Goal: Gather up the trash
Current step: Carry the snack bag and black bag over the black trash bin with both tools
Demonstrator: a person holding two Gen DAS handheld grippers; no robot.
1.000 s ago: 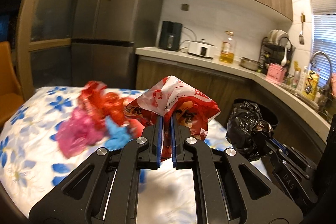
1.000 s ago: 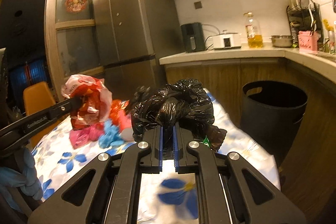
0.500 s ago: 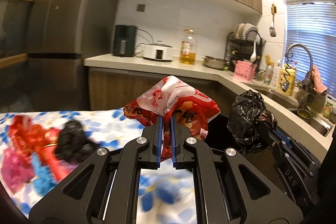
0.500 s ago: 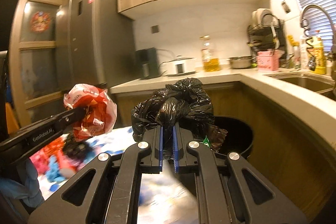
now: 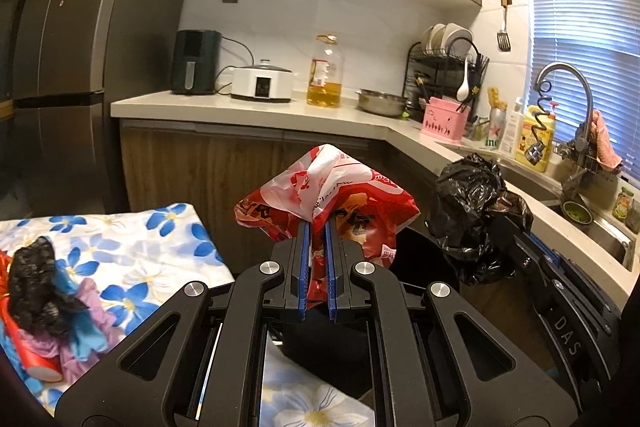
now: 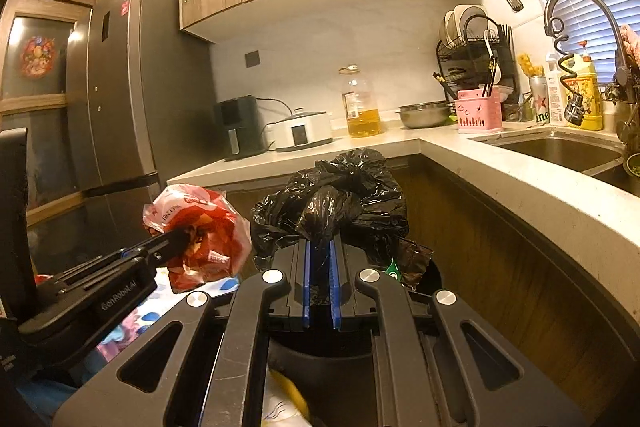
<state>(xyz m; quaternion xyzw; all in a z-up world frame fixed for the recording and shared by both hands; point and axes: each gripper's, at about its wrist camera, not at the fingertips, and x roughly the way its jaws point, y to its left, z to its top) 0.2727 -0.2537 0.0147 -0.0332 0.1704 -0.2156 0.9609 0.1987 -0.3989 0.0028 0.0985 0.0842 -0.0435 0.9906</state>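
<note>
My left gripper (image 5: 316, 227) is shut on a crumpled red and white plastic bag (image 5: 332, 187), held up past the table's corner. The same red and white bag (image 6: 200, 227) shows at the left of the right wrist view, pinched by the left gripper (image 6: 182, 235). My right gripper (image 6: 320, 247) is shut on a knotted black trash bag (image 6: 340, 195), which also hangs at the right in the left wrist view as the black bag (image 5: 472, 203). Below both bags sits a black bin (image 6: 430, 277), its opening mostly hidden by the grippers.
A table with a blue-flowered cloth (image 5: 160, 247) carries a pile of trash (image 5: 44, 299): black, blue, pink and red pieces. A wood-fronted counter (image 5: 260, 115) wraps round to a sink (image 6: 560, 151) on the right. A grey fridge (image 5: 60, 67) stands at left.
Both grippers have swung right, away from the table and toward the counter and bin, each still holding its bag. The pile of trash has slid to the far left of the left wrist view.
</note>
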